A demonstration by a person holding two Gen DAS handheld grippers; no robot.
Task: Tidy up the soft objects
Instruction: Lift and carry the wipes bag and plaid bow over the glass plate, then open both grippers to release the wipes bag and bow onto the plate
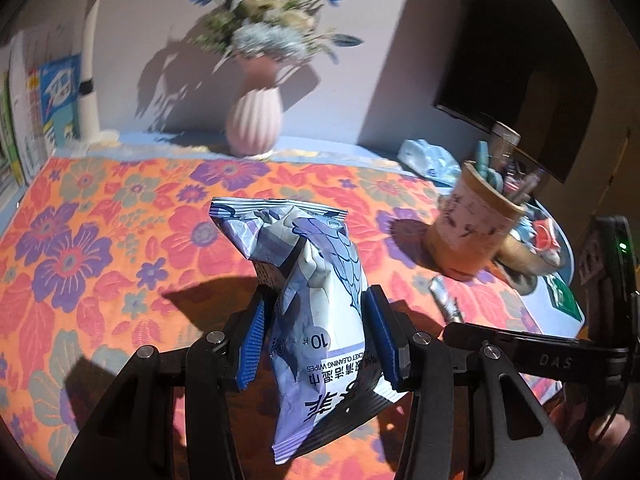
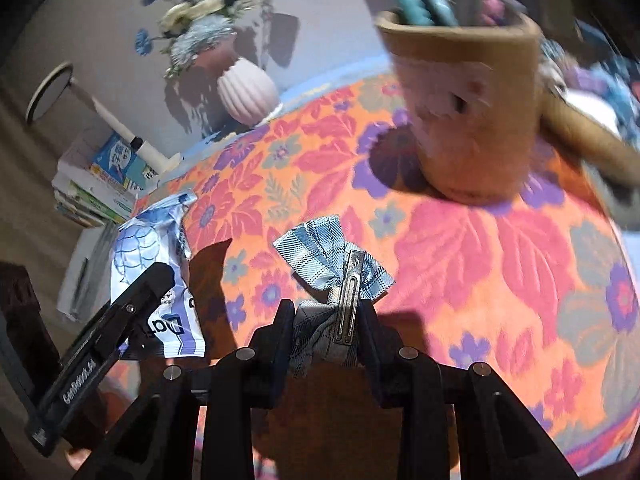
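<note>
My left gripper (image 1: 320,316) is shut on a crinkled blue and white pack of cleaning wipes (image 1: 312,280), held upright above the floral cloth, its blue pads (image 1: 380,332) pressing both sides. The right wrist view shows that pack (image 2: 148,256) at the left with the left gripper's black finger across it. My right gripper (image 2: 326,312) is shut on a blue plaid bow hair clip (image 2: 320,252), its metal clasp (image 2: 350,296) facing the camera. The bow sticks out above the fingers over the cloth.
A round table with an orange floral cloth (image 1: 120,240) carries a pink ribbed vase of flowers (image 1: 254,120), a tan cup of pens (image 1: 476,220), a shallow basket of small items (image 1: 532,252) and a metal clip (image 1: 446,300). Books (image 2: 108,176) are stacked at the left.
</note>
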